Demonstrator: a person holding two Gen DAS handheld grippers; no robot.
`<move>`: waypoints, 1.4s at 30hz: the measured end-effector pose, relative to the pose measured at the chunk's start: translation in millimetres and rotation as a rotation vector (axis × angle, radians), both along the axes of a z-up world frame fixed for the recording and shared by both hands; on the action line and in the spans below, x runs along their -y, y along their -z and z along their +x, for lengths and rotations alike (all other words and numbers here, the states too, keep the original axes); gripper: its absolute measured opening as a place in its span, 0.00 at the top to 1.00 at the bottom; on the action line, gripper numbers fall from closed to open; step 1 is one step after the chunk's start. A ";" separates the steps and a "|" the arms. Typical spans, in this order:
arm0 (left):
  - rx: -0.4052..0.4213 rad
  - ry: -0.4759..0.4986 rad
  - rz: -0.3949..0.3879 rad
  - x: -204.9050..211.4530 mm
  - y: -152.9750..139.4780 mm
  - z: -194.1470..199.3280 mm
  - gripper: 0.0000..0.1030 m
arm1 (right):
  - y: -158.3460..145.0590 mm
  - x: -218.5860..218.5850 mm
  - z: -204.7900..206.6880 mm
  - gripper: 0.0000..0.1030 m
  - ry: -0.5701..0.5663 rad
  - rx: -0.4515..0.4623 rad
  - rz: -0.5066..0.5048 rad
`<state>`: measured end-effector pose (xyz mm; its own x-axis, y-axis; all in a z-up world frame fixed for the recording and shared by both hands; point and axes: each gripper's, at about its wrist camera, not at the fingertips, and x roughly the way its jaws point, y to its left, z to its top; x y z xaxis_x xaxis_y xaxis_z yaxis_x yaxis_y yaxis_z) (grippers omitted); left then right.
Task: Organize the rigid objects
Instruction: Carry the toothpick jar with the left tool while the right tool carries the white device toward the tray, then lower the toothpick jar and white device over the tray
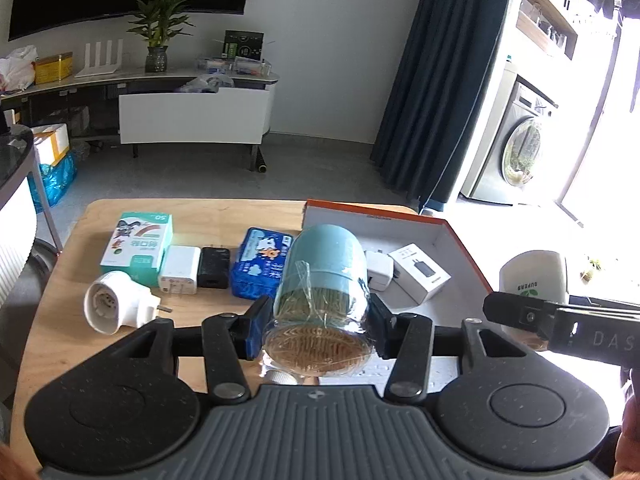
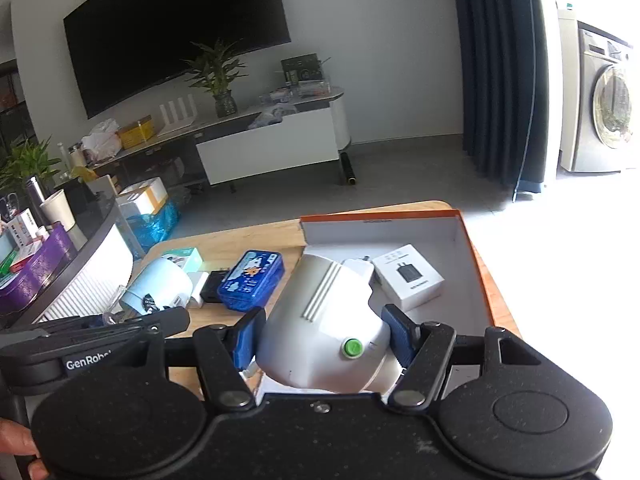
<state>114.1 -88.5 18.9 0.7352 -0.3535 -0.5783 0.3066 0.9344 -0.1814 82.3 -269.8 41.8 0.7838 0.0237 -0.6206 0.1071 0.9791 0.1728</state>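
Note:
My left gripper (image 1: 318,322) is shut on a toothpick jar (image 1: 322,296) with a teal lid, held tilted above the wooden table (image 1: 72,300) at the left edge of the orange-rimmed box (image 1: 460,236). My right gripper (image 2: 324,340) is shut on a white plug-in device (image 2: 324,320) with a green button, held over the box (image 2: 472,248). The box holds a white charger box (image 1: 420,272) (image 2: 408,276) and a white adapter (image 1: 378,268). The right gripper with its device (image 1: 534,276) shows at the right of the left wrist view.
On the table lie a teal-white carton (image 1: 136,248), a white charger (image 1: 180,268), a black charger (image 1: 214,266), a blue tin (image 1: 260,264) (image 2: 250,280) and a white socket adapter (image 1: 116,300). A cluttered counter (image 2: 48,276) stands left.

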 end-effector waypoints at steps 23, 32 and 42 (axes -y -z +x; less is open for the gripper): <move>0.013 0.067 0.030 44.0 5.0 -2.6 0.51 | 10.3 35.4 -10.0 0.25 0.063 0.003 0.000; 0.006 0.076 0.038 49.5 9.7 0.0 0.51 | 12.2 37.1 -11.0 0.25 0.066 0.000 -0.002; -0.015 0.094 0.049 58.1 16.5 5.3 0.51 | 13.7 38.3 -5.2 0.25 0.076 -0.005 -0.002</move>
